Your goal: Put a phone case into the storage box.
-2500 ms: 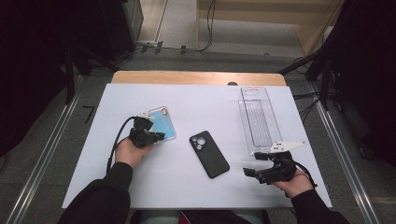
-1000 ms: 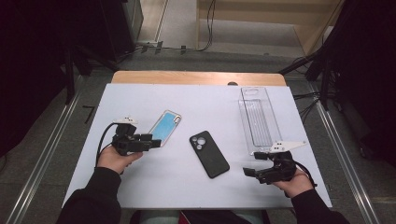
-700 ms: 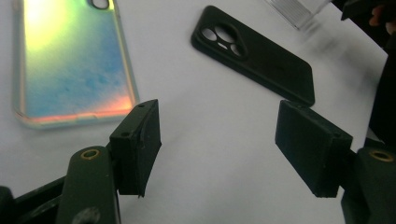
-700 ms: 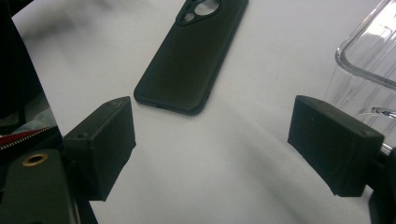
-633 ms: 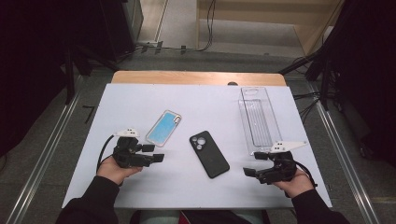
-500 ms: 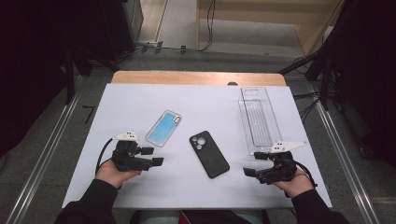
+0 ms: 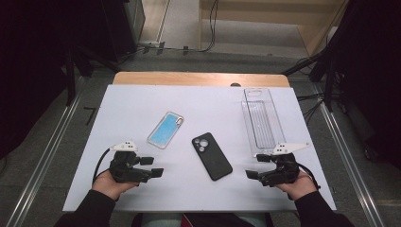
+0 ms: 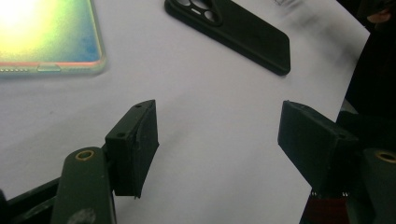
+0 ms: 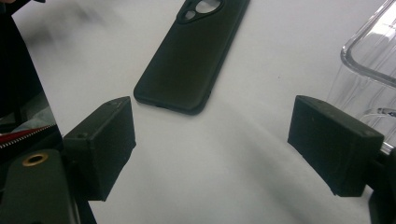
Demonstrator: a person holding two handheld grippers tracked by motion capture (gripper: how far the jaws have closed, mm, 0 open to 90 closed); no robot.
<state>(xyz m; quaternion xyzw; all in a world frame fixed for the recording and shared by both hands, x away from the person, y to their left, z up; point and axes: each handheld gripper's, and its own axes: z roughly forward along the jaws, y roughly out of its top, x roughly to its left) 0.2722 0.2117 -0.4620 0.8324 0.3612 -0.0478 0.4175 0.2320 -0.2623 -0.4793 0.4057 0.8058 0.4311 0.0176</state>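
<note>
A white table (image 7: 142, 109) is standing on a grey floor, with dark equipment and cables lying beyond its far edge.

Left gripper (image 7: 152, 166): its jaws are standing wide apart with nothing between them, as the left gripper view (image 8: 217, 135) confirms; bare white surface is showing in the gap. It is resting low over the near left part of the table, in the person's left hand (image 7: 109, 182).

Right gripper (image 7: 256, 166): its jaws are likewise gaping wide and empty, seen also in the right gripper view (image 9: 212, 140). It is sitting at the near right, held in the right hand (image 7: 298, 185).

The blue phone case (image 7: 165, 129) is lying flat, just beyond the left gripper and clear of it. The black phone case (image 7: 212, 155) is lying camera cut-out up near the table's middle, between the two grippers and touching neither. A clear plastic tray (image 7: 262, 120) is lying lengthwise at the right, its near end just beside the right gripper.
</note>
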